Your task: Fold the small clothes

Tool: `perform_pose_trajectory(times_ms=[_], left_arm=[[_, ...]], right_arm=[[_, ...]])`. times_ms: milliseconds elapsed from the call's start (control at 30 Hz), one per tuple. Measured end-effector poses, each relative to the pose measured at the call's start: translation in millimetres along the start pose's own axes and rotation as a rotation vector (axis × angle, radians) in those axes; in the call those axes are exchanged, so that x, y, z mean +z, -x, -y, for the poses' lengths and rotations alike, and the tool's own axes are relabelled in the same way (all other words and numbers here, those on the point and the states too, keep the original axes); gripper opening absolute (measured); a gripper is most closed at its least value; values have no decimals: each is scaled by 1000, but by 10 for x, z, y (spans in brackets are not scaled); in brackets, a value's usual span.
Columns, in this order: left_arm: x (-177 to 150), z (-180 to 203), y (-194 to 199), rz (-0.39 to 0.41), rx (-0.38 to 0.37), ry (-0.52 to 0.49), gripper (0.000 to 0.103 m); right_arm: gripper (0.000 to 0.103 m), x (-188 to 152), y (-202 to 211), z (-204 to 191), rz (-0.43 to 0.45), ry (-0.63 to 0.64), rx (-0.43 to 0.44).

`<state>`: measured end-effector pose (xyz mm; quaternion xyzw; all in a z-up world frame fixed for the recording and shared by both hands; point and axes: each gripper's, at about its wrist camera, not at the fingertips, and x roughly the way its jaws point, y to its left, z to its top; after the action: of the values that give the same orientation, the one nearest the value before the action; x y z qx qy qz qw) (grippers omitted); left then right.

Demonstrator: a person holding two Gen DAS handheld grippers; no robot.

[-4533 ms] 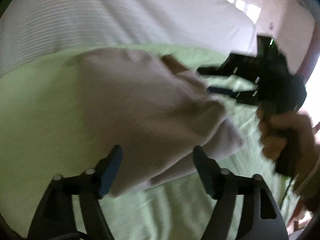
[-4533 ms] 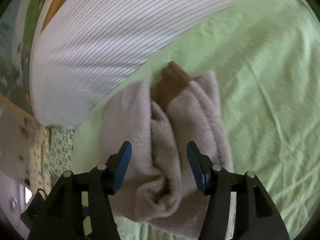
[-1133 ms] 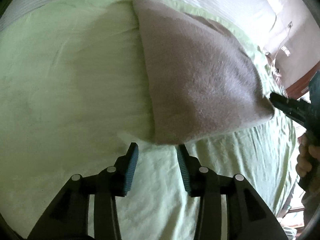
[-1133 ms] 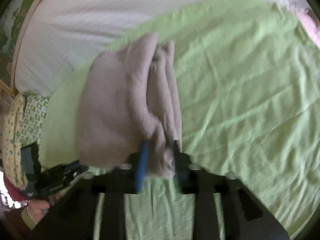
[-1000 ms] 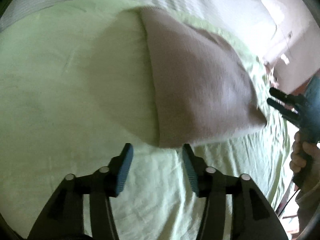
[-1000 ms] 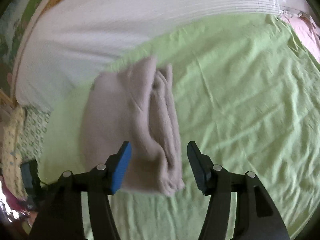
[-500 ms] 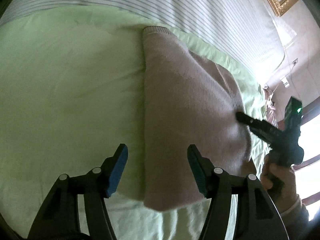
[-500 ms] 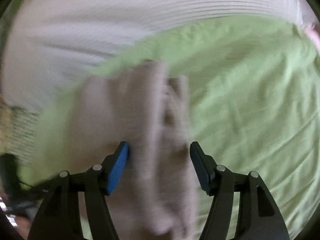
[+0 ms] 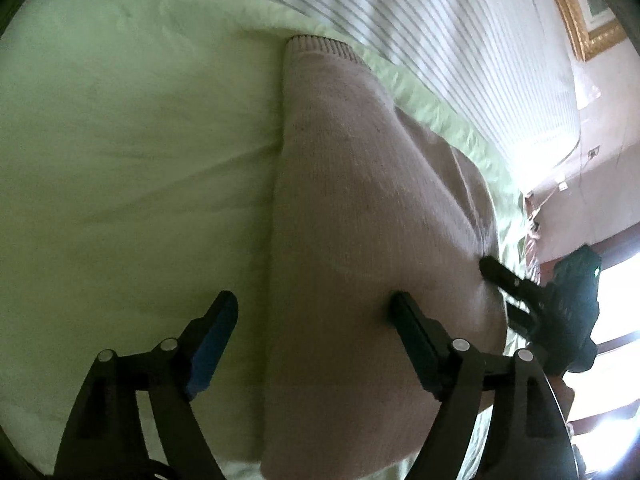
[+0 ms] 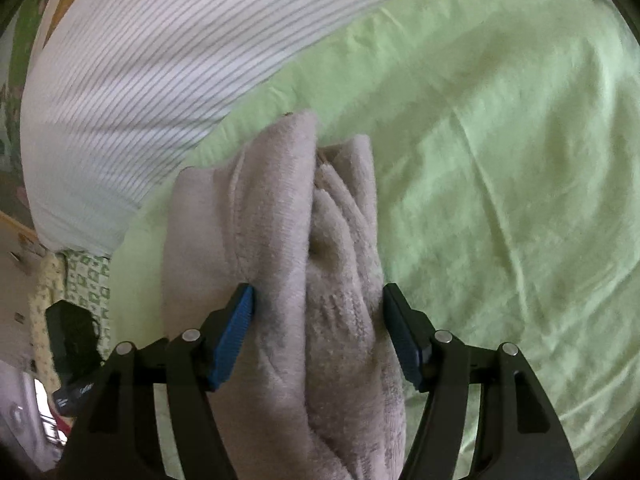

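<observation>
A folded beige knit garment (image 9: 360, 240) lies on the light green sheet (image 9: 120, 160). My left gripper (image 9: 314, 312) is open, low over the garment's near end; its right finger rests on the knit, its left finger is over the sheet. The right gripper (image 9: 508, 292) shows at the garment's right edge, touching it. In the right wrist view the garment (image 10: 288, 240) shows its stacked folded layers, and my right gripper (image 10: 318, 304) is open with the jaws either side of the layered edge. The left gripper's body (image 10: 74, 340) shows at the far left.
A white striped bedcover (image 9: 440, 40) borders the green sheet (image 10: 500, 180) at the far side; it also shows in the right wrist view (image 10: 160, 60). A gold picture frame (image 9: 592, 32) hangs on the wall. A patterned green-white cloth (image 10: 84, 280) lies at the bed's edge.
Both grippers let go of the garment about a second ago and opened wide. Both have since moved in closer and lower over the folded garment, which lies still.
</observation>
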<state>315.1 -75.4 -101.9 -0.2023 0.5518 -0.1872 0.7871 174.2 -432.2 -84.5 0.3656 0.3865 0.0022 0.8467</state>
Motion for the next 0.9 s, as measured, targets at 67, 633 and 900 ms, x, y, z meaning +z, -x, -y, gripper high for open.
perform_pose_trajectory(times_ms=[67,633,900], left_arm=[[23,-14,-67,-13,-30,24,81],[-252,-6,311,94,-111,36,38],[-757,-613,1356,217,-53,92,38]], right_arm=[[66,-17,3,43,-2,-1,16],[36,-89,39,-296,-9,37,163],[35,-546,-92,-1196,-68,164,296]])
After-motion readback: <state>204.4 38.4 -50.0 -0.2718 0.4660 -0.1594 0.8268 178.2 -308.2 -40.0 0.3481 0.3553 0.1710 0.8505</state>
